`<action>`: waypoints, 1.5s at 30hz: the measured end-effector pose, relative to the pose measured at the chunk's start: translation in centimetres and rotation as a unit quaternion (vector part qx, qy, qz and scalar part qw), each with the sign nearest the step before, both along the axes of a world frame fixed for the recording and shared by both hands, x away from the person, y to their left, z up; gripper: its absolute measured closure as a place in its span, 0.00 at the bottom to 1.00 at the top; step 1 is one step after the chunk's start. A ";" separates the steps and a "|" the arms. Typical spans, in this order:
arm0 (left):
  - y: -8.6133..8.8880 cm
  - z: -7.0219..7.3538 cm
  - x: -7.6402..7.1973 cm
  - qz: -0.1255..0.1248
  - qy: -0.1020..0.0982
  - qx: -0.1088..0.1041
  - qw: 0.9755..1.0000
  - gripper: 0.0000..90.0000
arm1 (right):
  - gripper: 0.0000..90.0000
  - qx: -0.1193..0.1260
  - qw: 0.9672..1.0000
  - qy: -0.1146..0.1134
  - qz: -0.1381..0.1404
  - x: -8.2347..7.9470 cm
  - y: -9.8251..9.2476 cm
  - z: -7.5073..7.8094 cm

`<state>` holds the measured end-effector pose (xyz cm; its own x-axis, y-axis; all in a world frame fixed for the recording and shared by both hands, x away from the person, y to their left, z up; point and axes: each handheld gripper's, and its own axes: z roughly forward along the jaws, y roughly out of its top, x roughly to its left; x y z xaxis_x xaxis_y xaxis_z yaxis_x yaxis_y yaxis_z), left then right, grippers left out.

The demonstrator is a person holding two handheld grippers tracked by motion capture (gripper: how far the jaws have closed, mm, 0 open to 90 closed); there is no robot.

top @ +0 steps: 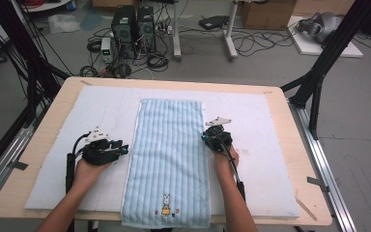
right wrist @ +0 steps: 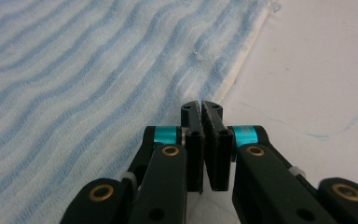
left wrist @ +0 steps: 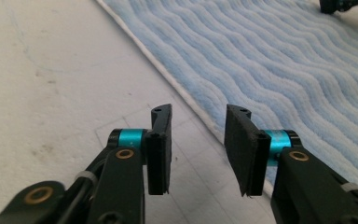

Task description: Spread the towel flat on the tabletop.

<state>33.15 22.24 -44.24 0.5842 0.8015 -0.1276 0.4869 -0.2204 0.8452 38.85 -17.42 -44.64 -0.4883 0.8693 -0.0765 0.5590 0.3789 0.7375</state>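
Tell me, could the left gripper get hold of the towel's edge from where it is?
Probably yes. The left gripper has its jaws apart, and the white hem of the blue towel lies just ahead between them, with nothing in the way.

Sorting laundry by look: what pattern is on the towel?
Light blue and white stripes run along the towel, with a small rabbit picture near its front end; the high view shows it best.

Even, soft overhead light, no glare. High view is low-res and a bit soft; faint shadows under the hands on the white mat (top: 270, 159). Left gripper view: near jaws sharp, the towel (left wrist: 279, 60) blurs toward the top edge. Right gripper view: towel weave crisp mid-frame, softer at the far corners, dim shadow beneath the jaws.
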 end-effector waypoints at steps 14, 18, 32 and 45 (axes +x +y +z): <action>1.1 1.4 1.7 0.004 -0.040 -0.076 0.996 0.24 | 0.36 0.114 0.991 -0.074 -0.005 -4.0 -5.9 3.4; 1.6 1.5 2.0 -0.003 -0.042 -0.089 0.995 0.24 | 0.27 0.103 0.990 -0.092 0.001 -4.8 -7.3 3.9; 1.7 2.1 2.0 -0.032 -0.098 -0.097 0.990 0.29 | 0.15 0.081 0.993 -0.080 0.032 -5.3 -8.6 2.9; 1.8 2.3 2.1 -0.027 -0.081 -0.116 0.990 0.20 | 0.13 0.082 0.991 -0.082 0.060 -5.7 -7.8 3.2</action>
